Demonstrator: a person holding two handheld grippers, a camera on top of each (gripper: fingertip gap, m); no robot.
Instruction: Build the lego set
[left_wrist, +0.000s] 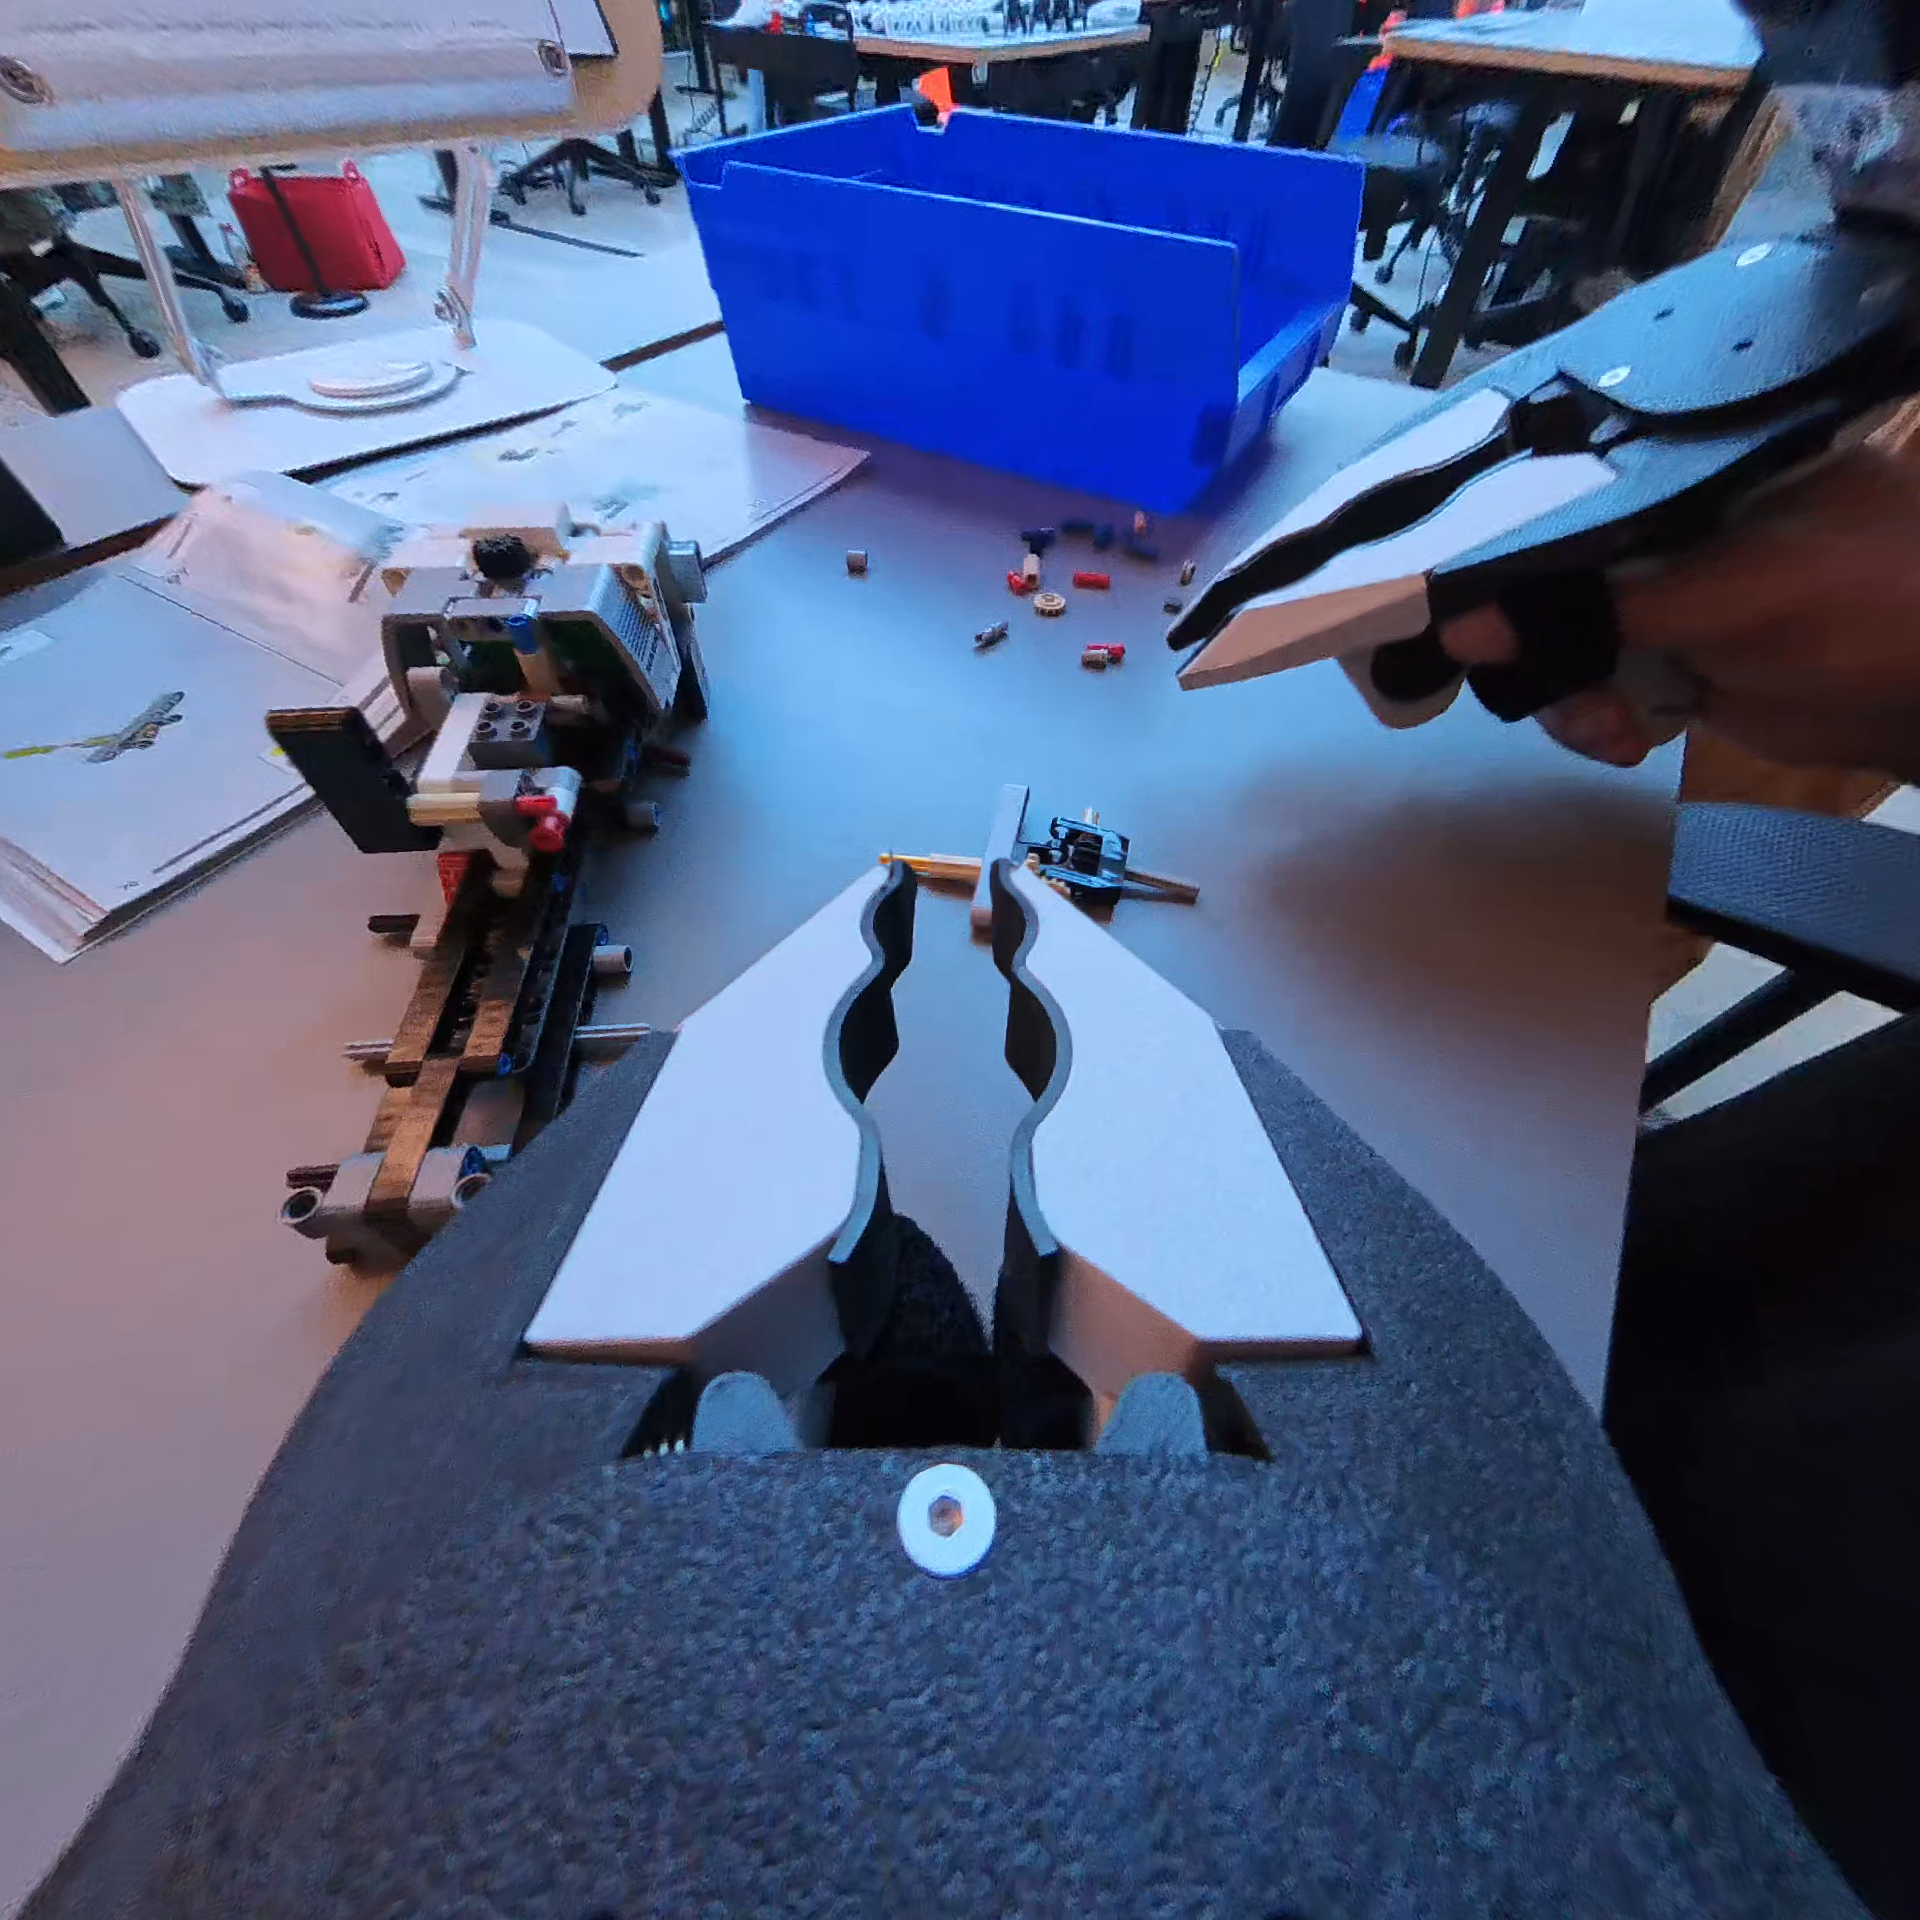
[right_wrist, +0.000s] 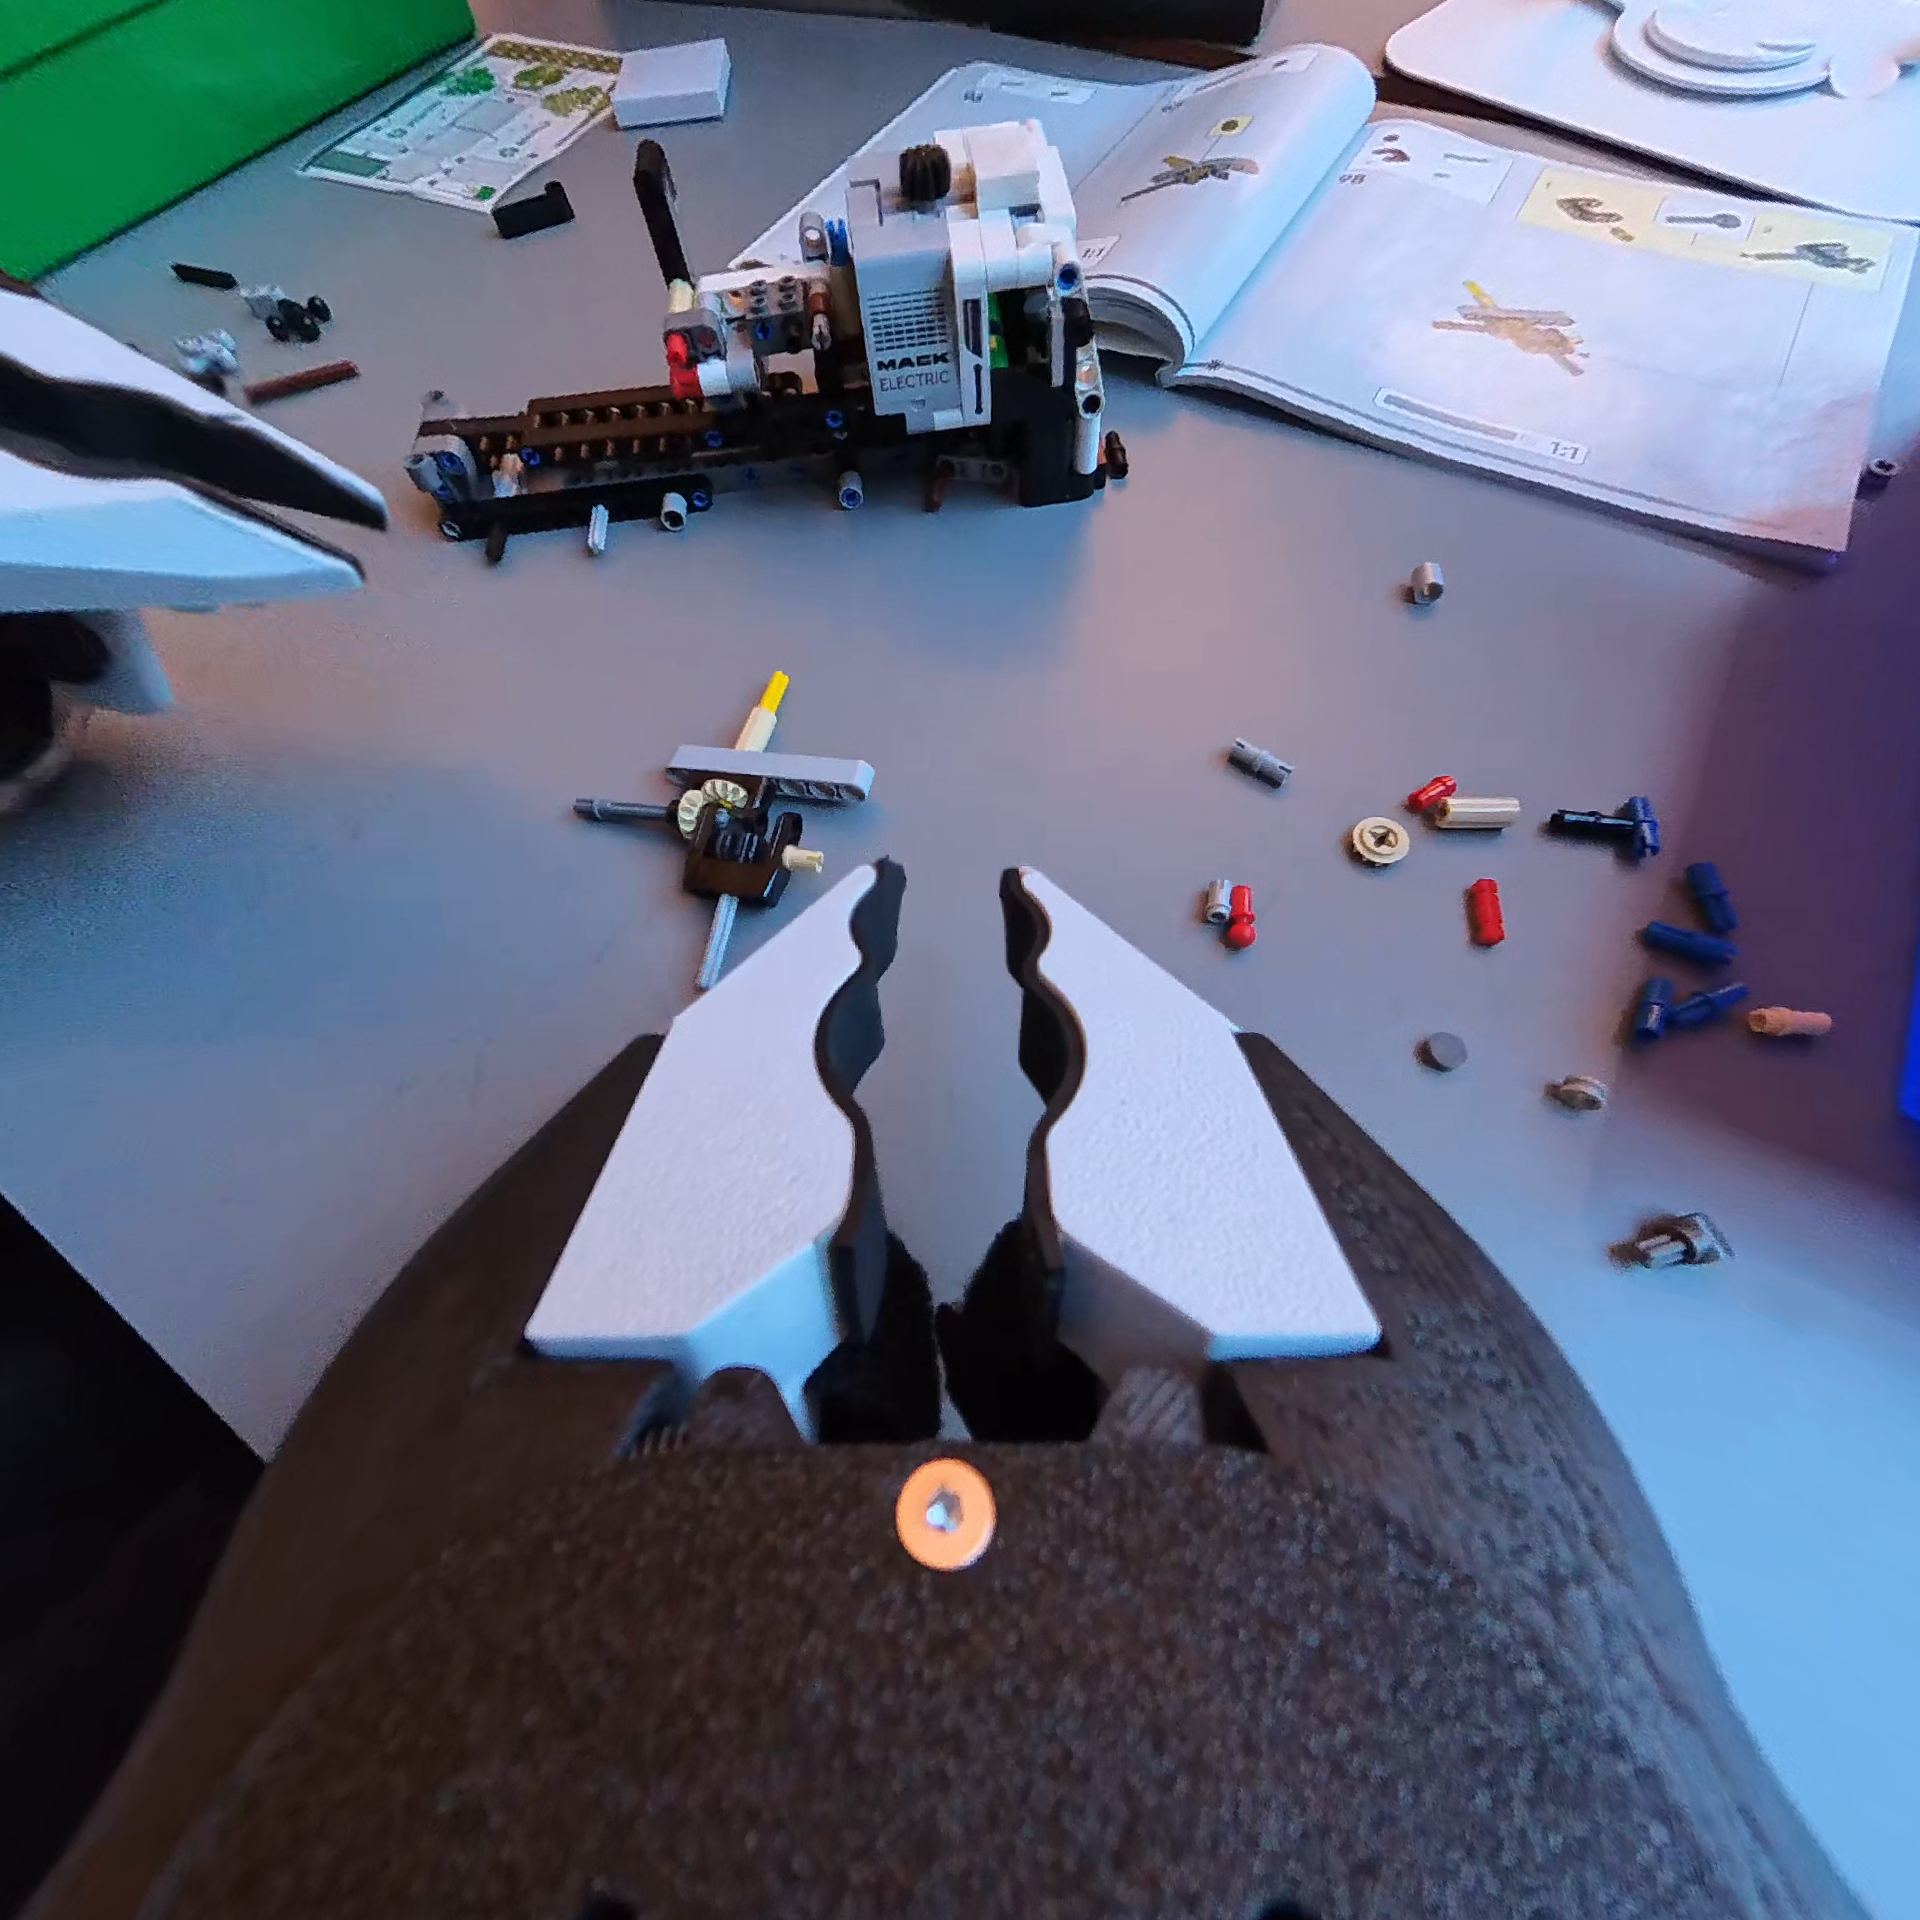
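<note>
Both the left gripper (left_wrist: 951, 883) and right gripper (right_wrist: 951, 878) hover spread and empty; the small black-and-grey geared sub-assembly (right_wrist: 743, 821) just ahead-left of the right could skid if pinched off-centre.

The left claw (left_wrist: 954, 878) points forward and low over the surface (left_wrist: 1351, 935), its two white fingers (left_wrist: 748, 1122) parted by a narrow gap with nothing between them. The right claw (right_wrist: 951, 873) is likewise slightly parted and empty. Seen from the left wrist, a gloved hand (left_wrist: 1621, 665) grips the right claw, tilted downward.
</note>
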